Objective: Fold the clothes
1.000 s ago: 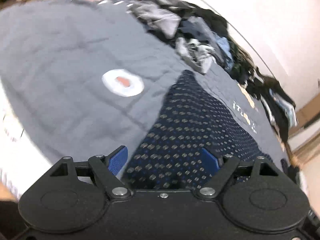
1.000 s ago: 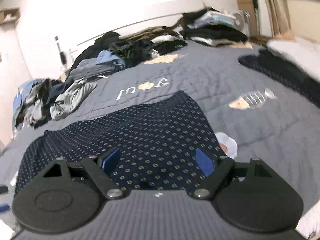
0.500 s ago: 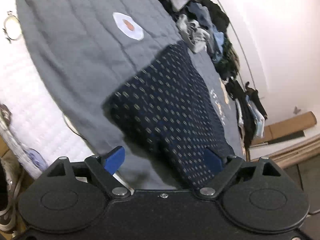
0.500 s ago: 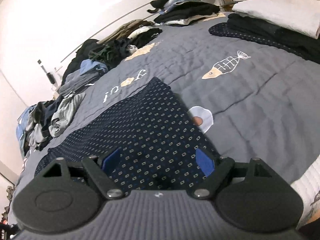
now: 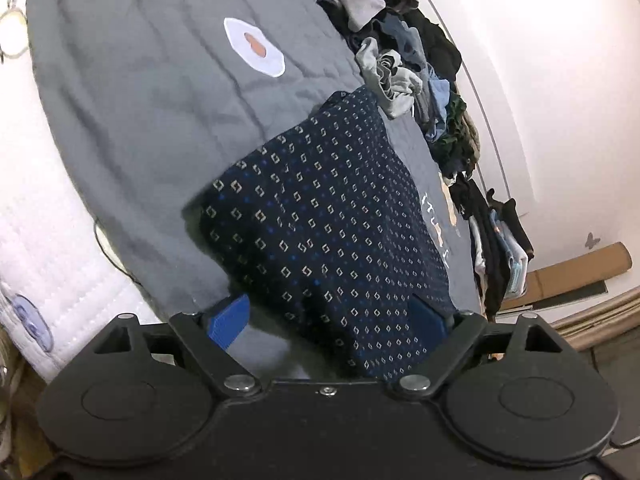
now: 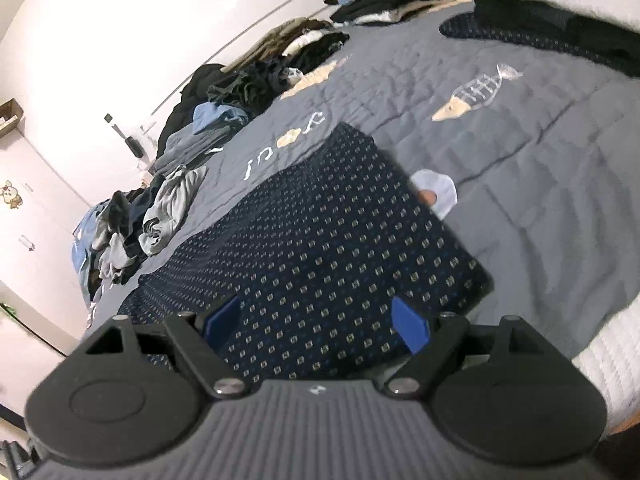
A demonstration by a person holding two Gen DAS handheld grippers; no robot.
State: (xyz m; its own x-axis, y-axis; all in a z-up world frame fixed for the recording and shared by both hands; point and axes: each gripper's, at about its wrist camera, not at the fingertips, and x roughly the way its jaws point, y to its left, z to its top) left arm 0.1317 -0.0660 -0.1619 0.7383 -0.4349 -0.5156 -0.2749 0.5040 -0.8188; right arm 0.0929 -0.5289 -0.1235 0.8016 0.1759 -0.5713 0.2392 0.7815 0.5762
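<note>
The dark navy garment [image 5: 328, 232], patterned with small pale and blue diamonds, lies spread flat on the grey quilt [image 5: 140, 92]. In your left wrist view it fills the centre and lower right of the frame, one corner pointing toward the centre left, its near edge running down under the gripper body. Your left gripper [image 5: 326, 320] sits at the bottom centre with its blue fingers wide apart; the jaws have just been opening further. The cloth lies in the gap, against or over the right-hand finger, while the left-hand finger [image 5: 228, 320] stands over bare quilt just off the garment's edge. Neither pad presses on the fabric.

In your right wrist view the garment [image 6: 320, 240] runs from the lower centre up to the middle of the frame. Your right gripper [image 6: 316, 322] is spread wide too, both blue fingers over the patterned cloth, nothing pinched.

Beyond the garment, the quilt shows a fried-egg patch [image 5: 254, 48] at upper centre of the left view and a fish patch [image 6: 476, 96] at upper right of the right view. Heaps of loose clothes [image 6: 168, 200] line the quilt's far edge along the pale wall [image 6: 120, 20].
</note>
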